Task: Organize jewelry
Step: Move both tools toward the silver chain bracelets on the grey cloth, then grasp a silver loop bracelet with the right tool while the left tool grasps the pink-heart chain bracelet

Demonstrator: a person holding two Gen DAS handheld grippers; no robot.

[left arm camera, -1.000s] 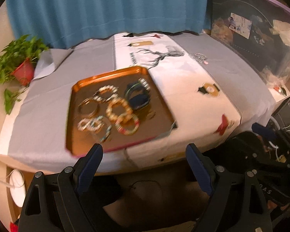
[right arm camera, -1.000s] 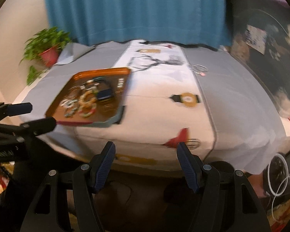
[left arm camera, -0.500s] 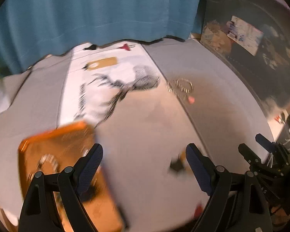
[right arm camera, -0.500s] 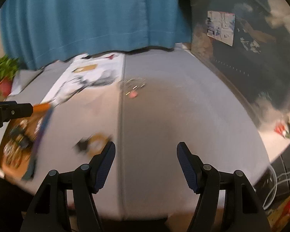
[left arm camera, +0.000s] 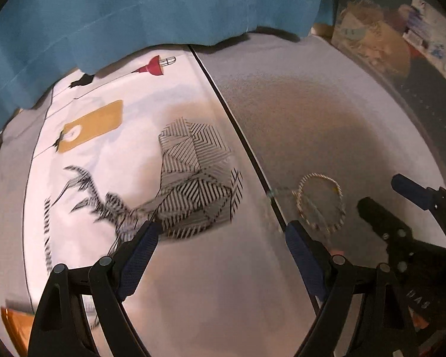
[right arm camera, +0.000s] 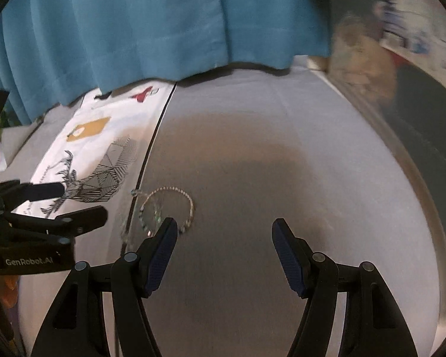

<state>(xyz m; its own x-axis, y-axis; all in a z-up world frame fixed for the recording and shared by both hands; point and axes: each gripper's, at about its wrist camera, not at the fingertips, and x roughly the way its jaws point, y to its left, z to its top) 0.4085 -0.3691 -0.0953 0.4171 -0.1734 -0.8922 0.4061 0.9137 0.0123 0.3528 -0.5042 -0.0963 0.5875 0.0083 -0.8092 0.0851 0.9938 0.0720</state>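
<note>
Loose beaded bracelets [right arm camera: 166, 211] lie flat mid-worktop, just ahead-left of the right gripper [right arm camera: 223, 238], ahead-right of the left gripper [left arm camera: 220, 238]; both fingers spread, empty.

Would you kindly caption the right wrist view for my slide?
Open right gripper above grey tablecloth, beaded bracelets beside its left finger.

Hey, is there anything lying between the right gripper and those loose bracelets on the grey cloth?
Nothing visible. The bracelets lie bare on the grey cloth, just ahead of the right gripper and by its left finger; its jaws are open and empty. The left gripper hovers off to the side, not between them.
</note>
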